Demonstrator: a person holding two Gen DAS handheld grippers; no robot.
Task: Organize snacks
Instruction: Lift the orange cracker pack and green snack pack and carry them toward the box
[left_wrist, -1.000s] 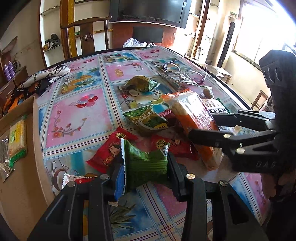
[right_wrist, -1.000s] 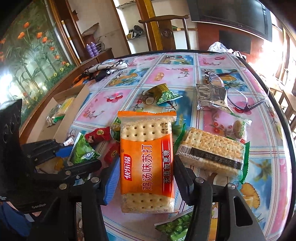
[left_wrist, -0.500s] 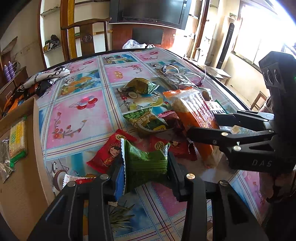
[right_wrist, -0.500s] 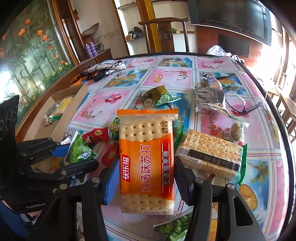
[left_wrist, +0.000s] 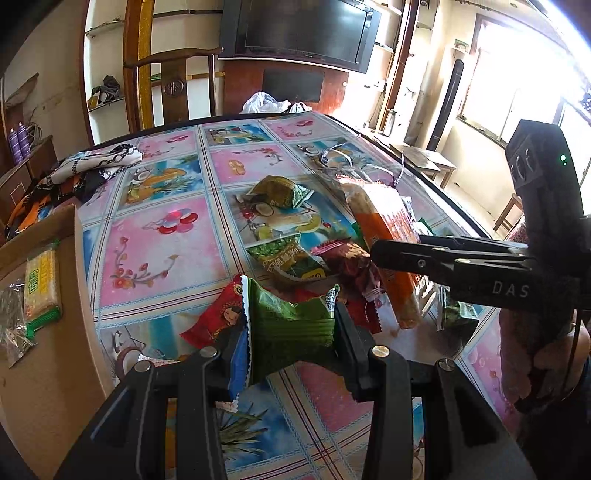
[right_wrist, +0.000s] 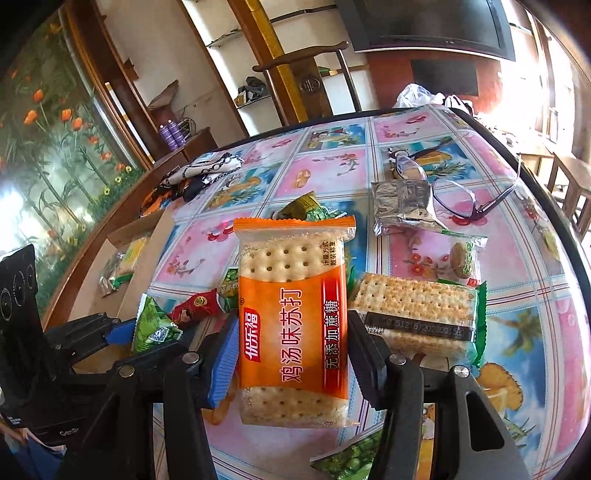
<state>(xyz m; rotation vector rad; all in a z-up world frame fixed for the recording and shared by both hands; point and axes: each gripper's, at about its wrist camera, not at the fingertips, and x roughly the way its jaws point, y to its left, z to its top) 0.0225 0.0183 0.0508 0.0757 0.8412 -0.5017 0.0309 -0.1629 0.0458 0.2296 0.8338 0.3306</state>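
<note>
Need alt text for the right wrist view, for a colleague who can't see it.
The right gripper grips an orange cracker pack upright above a floral table strewn with snacks. A green cracker pack lies to its right, glasses beyond.

The cardboard box (left_wrist: 44, 354) runs off the left edge of the left wrist view, so its full outline and contents cannot be told; only a yellow cracker pack (left_wrist: 40, 284) and part of a clear bag (left_wrist: 11, 328) show inside it. The orange cracker pack (right_wrist: 293, 325) covers the middle of the snack pile in the right wrist view, hiding most of the green pea packet (right_wrist: 231, 288) behind it. A second pea packet (right_wrist: 347, 458) is cut by the bottom edge between the gripper's arms. The print on the small green pouch (left_wrist: 291, 325) is too creased to read. The window side (left_wrist: 517, 74) is washed out by glare.
</note>
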